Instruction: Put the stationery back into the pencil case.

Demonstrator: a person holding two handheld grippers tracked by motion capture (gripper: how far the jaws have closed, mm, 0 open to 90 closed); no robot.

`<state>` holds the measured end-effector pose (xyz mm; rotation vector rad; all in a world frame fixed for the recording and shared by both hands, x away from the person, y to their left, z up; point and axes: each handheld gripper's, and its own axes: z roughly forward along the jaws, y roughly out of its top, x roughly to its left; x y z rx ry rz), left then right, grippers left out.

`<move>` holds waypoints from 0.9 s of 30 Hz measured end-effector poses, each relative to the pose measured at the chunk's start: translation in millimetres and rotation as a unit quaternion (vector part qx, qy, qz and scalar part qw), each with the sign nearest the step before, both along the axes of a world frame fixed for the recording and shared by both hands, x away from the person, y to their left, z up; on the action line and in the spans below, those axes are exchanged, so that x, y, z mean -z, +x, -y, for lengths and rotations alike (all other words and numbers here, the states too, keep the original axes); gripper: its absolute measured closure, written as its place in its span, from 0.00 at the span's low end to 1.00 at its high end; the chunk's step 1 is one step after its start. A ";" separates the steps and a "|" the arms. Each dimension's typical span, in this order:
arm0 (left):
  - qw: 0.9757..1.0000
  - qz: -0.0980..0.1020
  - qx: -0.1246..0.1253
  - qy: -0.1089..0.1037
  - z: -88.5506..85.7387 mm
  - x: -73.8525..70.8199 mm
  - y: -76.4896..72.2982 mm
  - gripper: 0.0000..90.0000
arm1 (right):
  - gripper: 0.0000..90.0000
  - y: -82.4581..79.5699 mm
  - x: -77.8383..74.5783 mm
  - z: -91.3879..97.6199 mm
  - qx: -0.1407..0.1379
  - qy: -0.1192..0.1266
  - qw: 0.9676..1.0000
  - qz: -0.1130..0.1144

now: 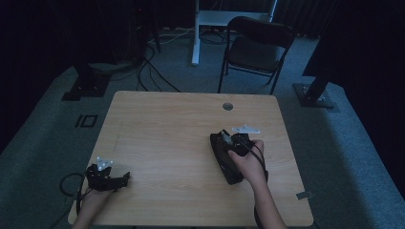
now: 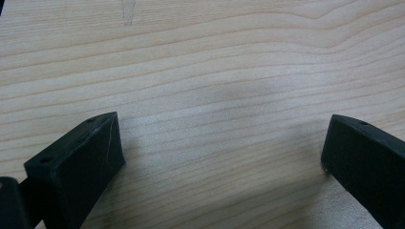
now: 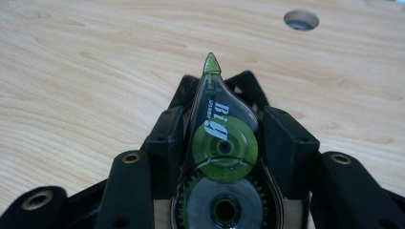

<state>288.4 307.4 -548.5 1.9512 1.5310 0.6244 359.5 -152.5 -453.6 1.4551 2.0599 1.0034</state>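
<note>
One correction tape dispenser (image 3: pixel 220 157), two tongs (image 1: pixel 109 177) (image 1: pixel 234 143) (one per hand), one table (image 1: pixel 162 129), one chair (image 1: pixel 255 47)

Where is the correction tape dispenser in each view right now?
High view: hidden within the right gripper, right of table centre.
Left gripper view: not in it.
Right gripper view: correction tape dispenser bottom centre, clamped between the jaws, green tip pointing up.
Shared landmark: round cable hole.

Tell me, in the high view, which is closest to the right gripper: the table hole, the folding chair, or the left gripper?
From the right gripper:
1. Table hole, just beyond it near the far edge.
2. Left gripper, across the table at the near left.
3. Folding chair, on the floor beyond the table.
</note>
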 end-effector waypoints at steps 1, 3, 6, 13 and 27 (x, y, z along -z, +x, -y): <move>1.000 0.000 0.000 0.000 0.0 0.0 0.0 0.01 | 0.56 0.0 1.7 -0.9 0.002 -0.002 1.000 -0.004; 1.000 0.000 0.000 0.000 0.0 0.0 0.0 0.01 | 0.56 0.3 4.6 -2.2 0.006 -0.003 1.000 -0.010; 1.000 0.000 0.000 0.000 0.0 0.0 0.0 0.01 | 0.56 1.2 9.2 -4.6 0.009 -0.012 1.000 -0.018; 1.000 0.000 0.000 0.000 0.0 0.0 0.0 0.01 | 0.56 3.7 19.1 -8.8 0.018 -0.023 0.999 -0.031; 1.000 0.000 0.000 0.000 0.0 0.0 0.0 0.01 | 0.56 12.4 32.6 -14.2 0.032 -0.045 0.996 -0.064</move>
